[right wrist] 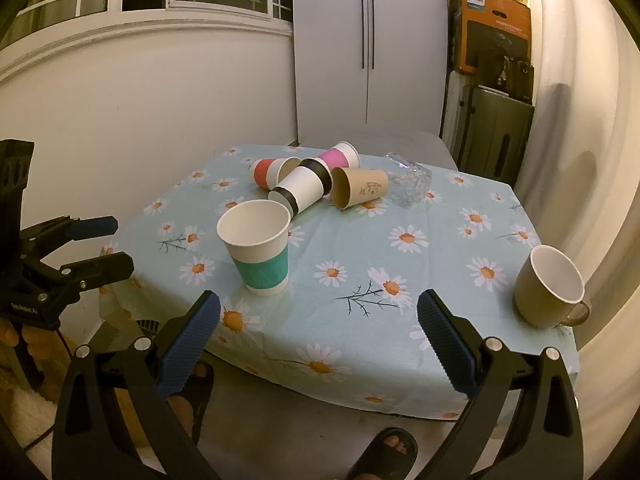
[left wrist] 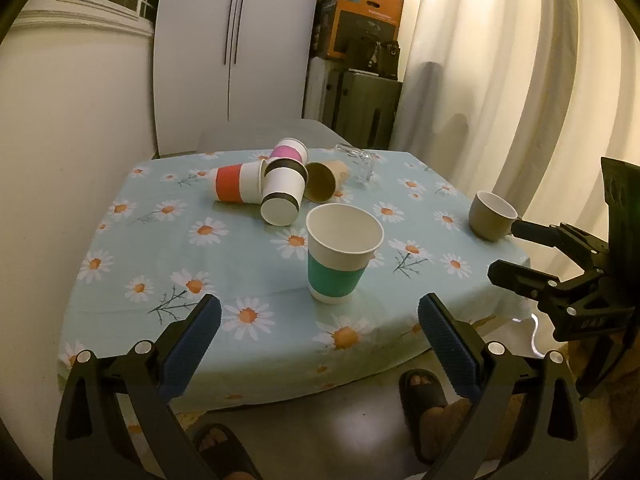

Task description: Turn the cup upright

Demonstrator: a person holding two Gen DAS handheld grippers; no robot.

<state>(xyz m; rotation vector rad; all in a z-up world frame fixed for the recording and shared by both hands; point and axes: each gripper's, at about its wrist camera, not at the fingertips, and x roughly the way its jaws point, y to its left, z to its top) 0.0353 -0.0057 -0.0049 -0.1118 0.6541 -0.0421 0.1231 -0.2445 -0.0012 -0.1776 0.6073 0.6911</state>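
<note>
I can't read any text, orange box (left wrist: 362,12) far right has a white label too blurred, embossed lettering on right gripper (left wrist: 516,250) body illegible

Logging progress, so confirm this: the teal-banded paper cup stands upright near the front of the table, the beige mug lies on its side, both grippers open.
Not quite. The beige mug stands upright, mouth up, as the right wrist view shows. The teal-banded paper cup is upright, and both grippers are open.

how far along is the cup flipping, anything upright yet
Done: the teal-banded cup and the mug stand upright. In hand: nothing; the left hand-held gripper and right hand-held gripper are both open. Left: the red, black-banded, pink and brown cups lie on their sides.
</note>
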